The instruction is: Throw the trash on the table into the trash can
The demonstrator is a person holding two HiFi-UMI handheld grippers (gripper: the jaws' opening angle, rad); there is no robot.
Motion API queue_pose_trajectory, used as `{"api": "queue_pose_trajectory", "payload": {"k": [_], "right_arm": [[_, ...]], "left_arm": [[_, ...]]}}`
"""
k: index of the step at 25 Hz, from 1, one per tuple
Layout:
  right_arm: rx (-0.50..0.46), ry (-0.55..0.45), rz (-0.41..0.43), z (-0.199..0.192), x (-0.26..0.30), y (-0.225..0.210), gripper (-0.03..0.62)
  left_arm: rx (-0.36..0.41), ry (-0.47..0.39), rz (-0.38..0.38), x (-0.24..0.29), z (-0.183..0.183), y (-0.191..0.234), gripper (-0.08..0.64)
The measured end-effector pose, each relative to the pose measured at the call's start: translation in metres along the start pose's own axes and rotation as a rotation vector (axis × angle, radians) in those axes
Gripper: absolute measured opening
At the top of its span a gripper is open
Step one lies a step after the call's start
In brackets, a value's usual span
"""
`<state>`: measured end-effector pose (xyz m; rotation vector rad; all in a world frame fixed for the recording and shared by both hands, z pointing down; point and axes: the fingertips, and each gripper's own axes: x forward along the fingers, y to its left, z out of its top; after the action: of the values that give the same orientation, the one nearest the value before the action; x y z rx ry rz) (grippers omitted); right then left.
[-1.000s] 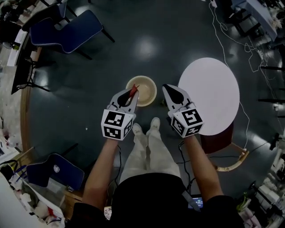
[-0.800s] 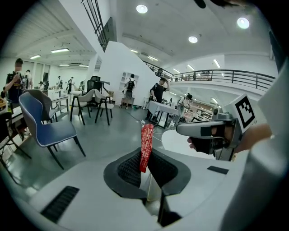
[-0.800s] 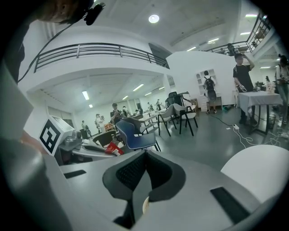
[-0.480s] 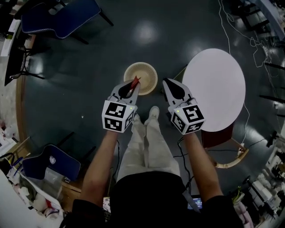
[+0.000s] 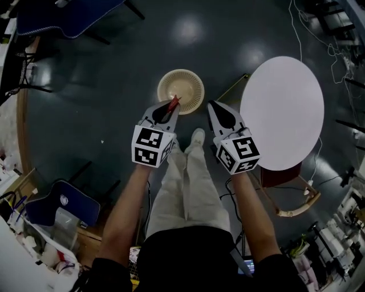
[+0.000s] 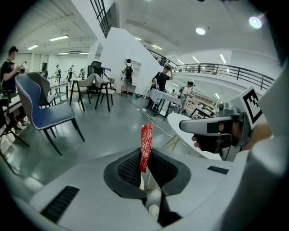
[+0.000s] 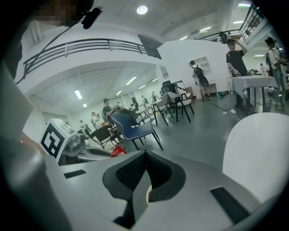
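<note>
1. Standing on the dark floor [image 5: 114,85] at the far left of the head view are two blue chairs, one at the top [image 5: 68,14] and one lower down [image 5: 60,208], both well apart from the hand-held grippers.
2. The left hand-held gripper [image 5: 171,107] is clamped on a red snack wrapper [image 5: 173,102]; its own view shows the jaws pinching the wrapper's lower end [image 6: 146,144], and the strip stands upright past the tips.
3. Just beyond that hand-held gripper sits the tan woven trash can [image 5: 161,88] on the floor. In the head view the wrapper's tip overlaps the can's near rim, with nothing between them.
4. The person's light trouser legs and shoes [image 5: 197,137] lie between the two hand-held grippers, just short of the can.
5. The right hand-held gripper [image 5: 211,107] points beside the can's right edge; its own view shows the jaws [image 7: 143,155] pressed together with nothing in them.
6. The round white table [image 5: 282,111] stands to the right, its top bare, with cables [image 5: 296,28] trailing across the floor beyond it.
</note>
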<state>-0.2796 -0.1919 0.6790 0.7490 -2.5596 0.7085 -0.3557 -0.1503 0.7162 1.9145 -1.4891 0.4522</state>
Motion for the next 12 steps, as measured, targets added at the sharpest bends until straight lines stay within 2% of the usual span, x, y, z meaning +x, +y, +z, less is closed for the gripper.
{"api": "queue_pose_trajectory", "payload": {"k": [12], "right_arm": [[0.048, 0.078, -0.006, -0.089, 0.044, -0.015, 0.018]], "left_arm": [[-0.004, 0.1, -0.021, 0.064, -0.083, 0.031, 0.043]]}}
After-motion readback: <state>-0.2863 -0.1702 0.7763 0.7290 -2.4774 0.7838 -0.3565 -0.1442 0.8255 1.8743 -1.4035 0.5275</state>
